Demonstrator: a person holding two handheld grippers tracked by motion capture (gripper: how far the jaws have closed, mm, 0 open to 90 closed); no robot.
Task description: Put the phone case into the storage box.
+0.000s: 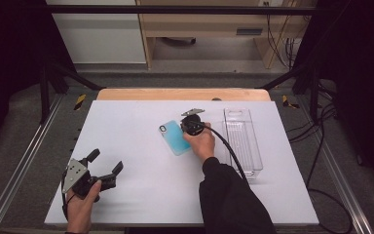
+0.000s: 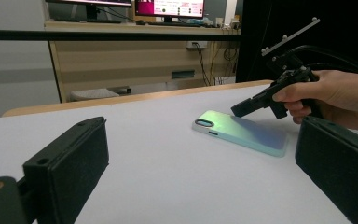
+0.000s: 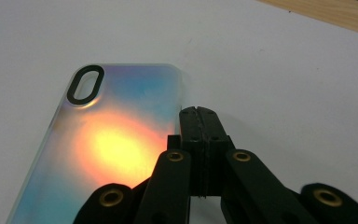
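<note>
Two closed tongs beside phone case (high view: hidden)

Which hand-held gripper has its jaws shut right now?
The right hand-held gripper, its jaws pressed together at the phone case's edge. The left hand-held gripper stands wide open, nearer the table's front.

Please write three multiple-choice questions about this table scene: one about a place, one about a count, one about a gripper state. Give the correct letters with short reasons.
1. Where is the clear tray relative to the phone case?
A. to its right
B. to its left
C. under it

2. How many phone cases lie on the white table?
A. three
B. one
C. two

3. How do the jaws of the right gripper stand?
A. wide open
B. around the tray
C. pressed together

Answers: 1 A, the high view shows the tray right of the case. 2 B, a single iridescent case. 3 C, the right gripper view shows the jaws closed at the case's edge.
</note>
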